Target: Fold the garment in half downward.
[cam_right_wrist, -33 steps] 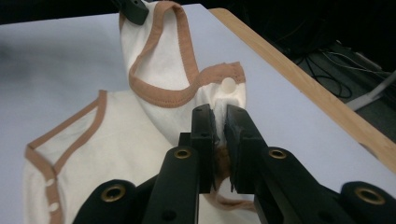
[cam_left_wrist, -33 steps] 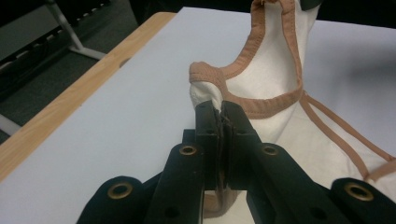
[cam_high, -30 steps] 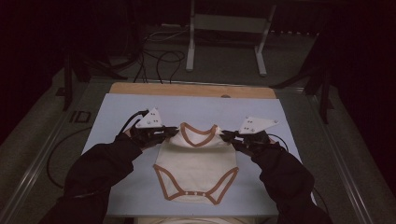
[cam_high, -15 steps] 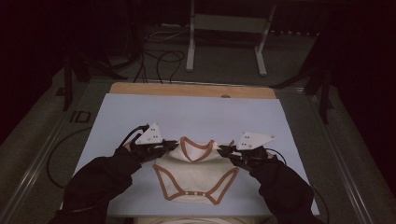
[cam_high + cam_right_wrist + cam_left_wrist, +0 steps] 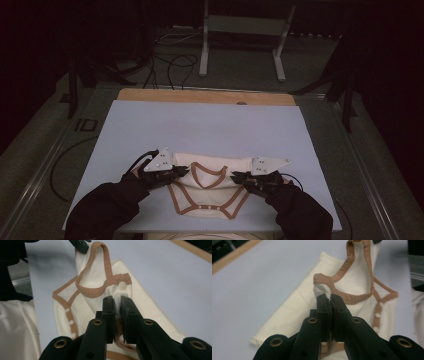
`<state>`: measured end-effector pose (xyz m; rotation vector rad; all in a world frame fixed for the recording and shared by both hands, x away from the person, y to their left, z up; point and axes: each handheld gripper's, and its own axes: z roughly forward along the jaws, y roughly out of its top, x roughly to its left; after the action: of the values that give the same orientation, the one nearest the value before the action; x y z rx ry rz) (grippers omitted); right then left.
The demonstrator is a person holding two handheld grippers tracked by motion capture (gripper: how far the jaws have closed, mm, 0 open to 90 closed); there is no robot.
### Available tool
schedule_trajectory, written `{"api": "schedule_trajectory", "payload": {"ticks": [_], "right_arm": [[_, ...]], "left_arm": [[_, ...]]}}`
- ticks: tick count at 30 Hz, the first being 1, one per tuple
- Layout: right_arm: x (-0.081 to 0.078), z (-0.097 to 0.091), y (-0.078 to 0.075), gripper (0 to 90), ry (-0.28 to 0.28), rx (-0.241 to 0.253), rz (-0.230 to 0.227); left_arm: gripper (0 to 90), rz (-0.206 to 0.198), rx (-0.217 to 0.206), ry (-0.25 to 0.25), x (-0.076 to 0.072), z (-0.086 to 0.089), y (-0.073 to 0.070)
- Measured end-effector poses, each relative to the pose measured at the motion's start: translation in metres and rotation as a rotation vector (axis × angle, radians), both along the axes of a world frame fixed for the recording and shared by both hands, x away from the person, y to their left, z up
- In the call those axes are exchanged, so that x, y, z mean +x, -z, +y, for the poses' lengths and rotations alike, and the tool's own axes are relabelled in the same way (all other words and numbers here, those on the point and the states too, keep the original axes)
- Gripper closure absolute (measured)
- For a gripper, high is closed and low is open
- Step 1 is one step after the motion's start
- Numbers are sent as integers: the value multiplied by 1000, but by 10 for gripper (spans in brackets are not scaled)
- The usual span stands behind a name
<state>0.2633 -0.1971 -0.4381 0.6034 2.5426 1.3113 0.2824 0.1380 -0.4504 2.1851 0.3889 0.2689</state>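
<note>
A cream baby bodysuit (image 5: 209, 194) with brown trim lies on the pale blue table mat (image 5: 200, 130) near the front edge. Its upper part is doubled over, with the neckline on top and the snap crotch toward the person. My left gripper (image 5: 181, 171) is shut on the bodysuit's left shoulder, and the pinched cloth bunches at the jaw tips (image 5: 329, 298). My right gripper (image 5: 236, 176) is shut on the other shoulder (image 5: 117, 300). Both hold the cloth just above the mat. The folded body (image 5: 294, 312) lies flat behind the left jaws, and the snaps (image 5: 71, 322) show in the right gripper view.
A wooden strip (image 5: 205, 96) borders the mat's far edge. Beyond it stand a metal frame (image 5: 240, 30) and loose cables (image 5: 170, 65) on the floor. More cream cloth (image 5: 17, 330) hangs at the near table edge by the person's dark sleeves (image 5: 105, 210).
Both grippers have come toward the person and lower, drawing the bodysuit's shoulders down over its lower half. A flat fold now lies behind the neckline.
</note>
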Motion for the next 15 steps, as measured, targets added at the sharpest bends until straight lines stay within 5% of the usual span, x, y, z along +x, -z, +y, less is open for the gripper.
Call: {"api": "schedule_trajectory", "payload": {"ticks": [15], "right_arm": [[-12,2,33,826,-19,-13,118]], "left_arm": [[867,112,16,7,-16,5,35]]}}
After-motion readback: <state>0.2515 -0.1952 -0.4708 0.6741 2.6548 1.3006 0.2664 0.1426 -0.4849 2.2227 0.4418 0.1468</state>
